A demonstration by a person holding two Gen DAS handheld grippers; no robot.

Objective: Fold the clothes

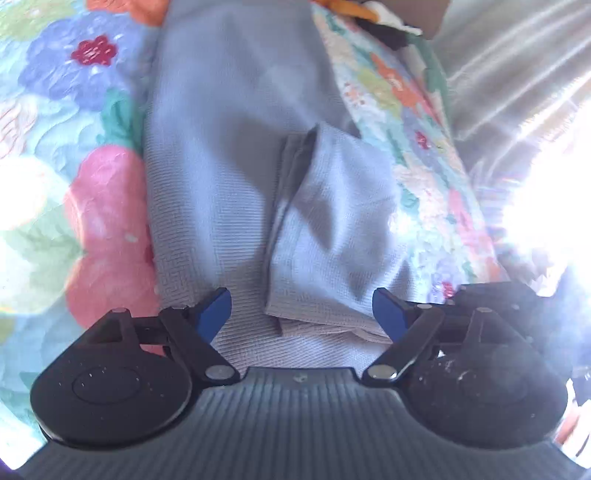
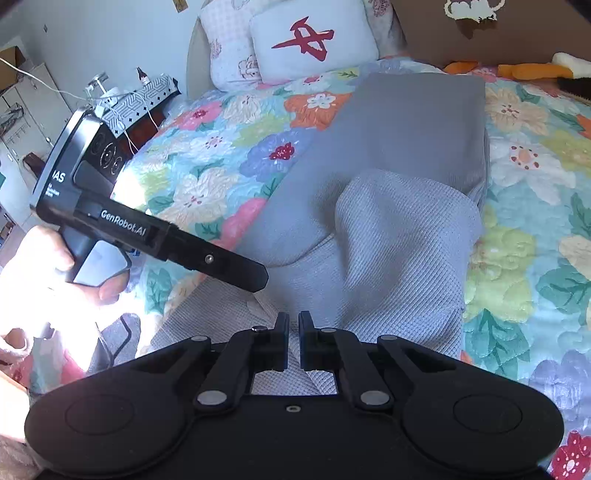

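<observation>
A grey-blue waffle-knit garment [image 1: 221, 177] lies lengthwise on a floral quilt [image 1: 74, 110], with one part folded over its middle [image 1: 340, 221]. My left gripper [image 1: 303, 314] hovers open just above the garment's near end, its blue pads [image 1: 216, 312] spread wide to either side of the folded part. In the right wrist view the garment [image 2: 402, 122] stretches away across the quilt [image 2: 207, 147]. My right gripper [image 2: 294, 338] is shut on the garment's near edge, and a raised fold [image 2: 402, 229] runs up toward it. The left gripper [image 2: 255, 277] points down at the cloth from the left, held by a hand [image 2: 44, 254].
Two pillows [image 2: 314, 40] lean at the bed's head. An orange and white plush toy [image 2: 532, 70] lies at the far right beside a brown board [image 2: 480, 33]. A bedside stand with cables [image 2: 136, 99] is at the left. Strong sun glare [image 1: 546, 206] whites out the right.
</observation>
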